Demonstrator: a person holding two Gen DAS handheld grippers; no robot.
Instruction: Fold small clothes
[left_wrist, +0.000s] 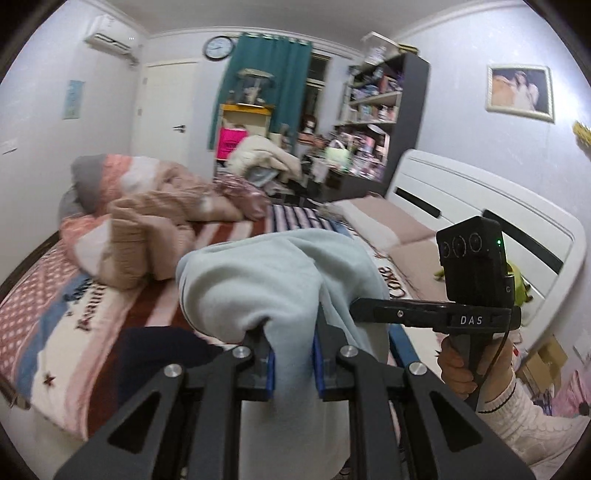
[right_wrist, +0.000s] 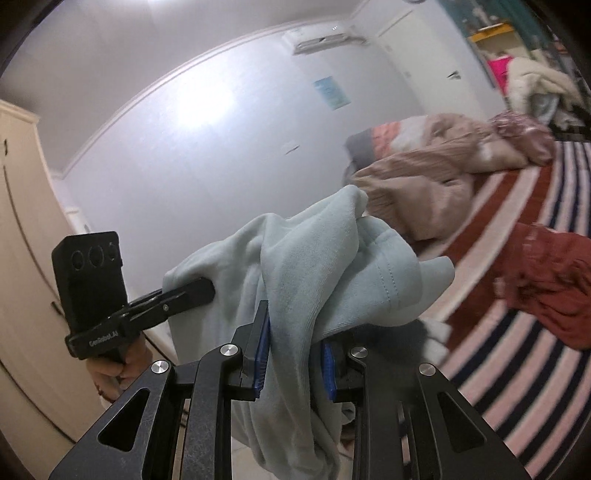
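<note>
Left wrist: hand-held gripper clamping garment aloft.

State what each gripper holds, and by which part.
Both the left gripper and right gripper pinch the pale blue garment by bunched fabric; which part cannot be told.

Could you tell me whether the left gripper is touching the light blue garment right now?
Touching. In the left wrist view, the left gripper has both blue pads pressed against a fold of the light blue garment, which bunches up above the fingers and hangs below them.

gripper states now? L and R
Left gripper: closed on the light blue garment, lifted above the bed.
Right gripper: closed on the same garment.
</note>
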